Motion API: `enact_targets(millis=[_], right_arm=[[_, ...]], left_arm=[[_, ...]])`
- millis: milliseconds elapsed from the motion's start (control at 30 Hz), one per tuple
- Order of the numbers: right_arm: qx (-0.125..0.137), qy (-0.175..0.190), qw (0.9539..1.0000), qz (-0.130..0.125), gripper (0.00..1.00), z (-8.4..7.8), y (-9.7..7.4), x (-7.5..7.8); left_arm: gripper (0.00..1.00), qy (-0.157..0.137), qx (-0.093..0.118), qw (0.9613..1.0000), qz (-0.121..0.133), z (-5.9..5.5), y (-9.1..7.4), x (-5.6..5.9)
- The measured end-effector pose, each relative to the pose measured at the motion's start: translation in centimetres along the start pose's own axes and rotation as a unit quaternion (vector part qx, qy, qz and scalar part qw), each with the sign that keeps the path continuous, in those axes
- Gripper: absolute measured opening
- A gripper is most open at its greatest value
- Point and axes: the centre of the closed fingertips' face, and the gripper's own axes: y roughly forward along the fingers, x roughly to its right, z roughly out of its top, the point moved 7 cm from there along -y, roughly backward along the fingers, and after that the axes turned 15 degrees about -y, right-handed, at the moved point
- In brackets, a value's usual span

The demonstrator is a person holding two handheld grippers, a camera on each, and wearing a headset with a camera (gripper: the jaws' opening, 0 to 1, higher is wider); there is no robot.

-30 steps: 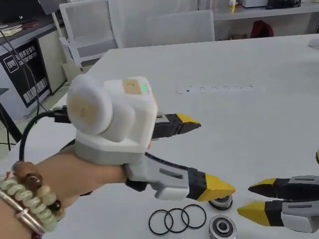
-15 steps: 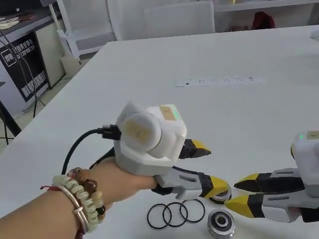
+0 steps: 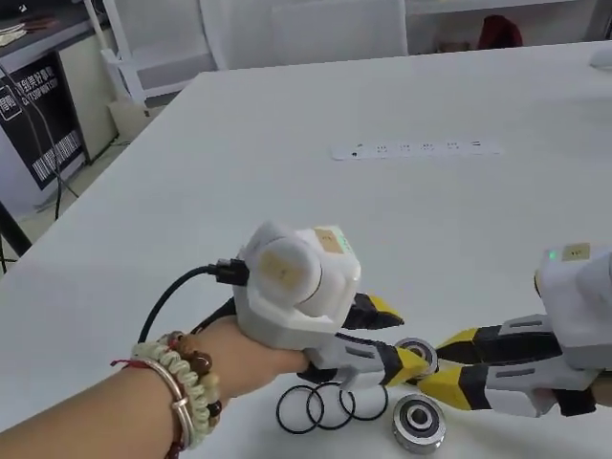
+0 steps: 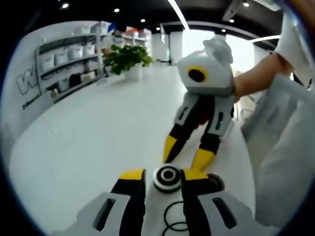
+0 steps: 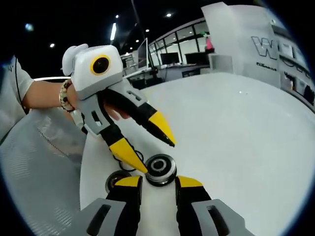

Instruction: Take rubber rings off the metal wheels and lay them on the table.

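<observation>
- Wheel (image 4: 167, 178) sat on the table (image 3: 287, 191) between the parted, empty jaws of the left gripper (image 3: 404, 337) and the right gripper (image 3: 440, 363); three freed rubber rings (image 3: 330, 406) lay just beside it.
- Best, I judged, was one gripper clamping the hub squarely, the other pinching only rubber.

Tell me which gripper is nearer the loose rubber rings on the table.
Left. The left gripper hangs right beside the rubber rings; the right gripper sits farther off, beyond the metal wheels.
</observation>
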Motion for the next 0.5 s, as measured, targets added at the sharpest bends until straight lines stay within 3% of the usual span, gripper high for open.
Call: enact_targets(millis=[167, 467, 500], right_arm=[[-0.001, -0.001, 1.0, -0.001, 0.24, 0.1, 0.1, 0.0], [0.001, 0.0, 1.0, -0.004, 0.23, 0.1, 0.1, -0.1], [0.001, 0.0, 1.0, -0.005, 0.22, 0.1, 0.1, -0.1]], left_arm=[[0.23, -0.004, -0.009, 0.9999, -0.012, -0.5, 0.5, 0.3], [0.15, -0.026, 0.008, 0.9995, -0.014, -0.8, 0.3, 0.0], [0.15, -0.039, -0.008, 0.9991, -0.012, -1.3, 0.1, 0.2]])
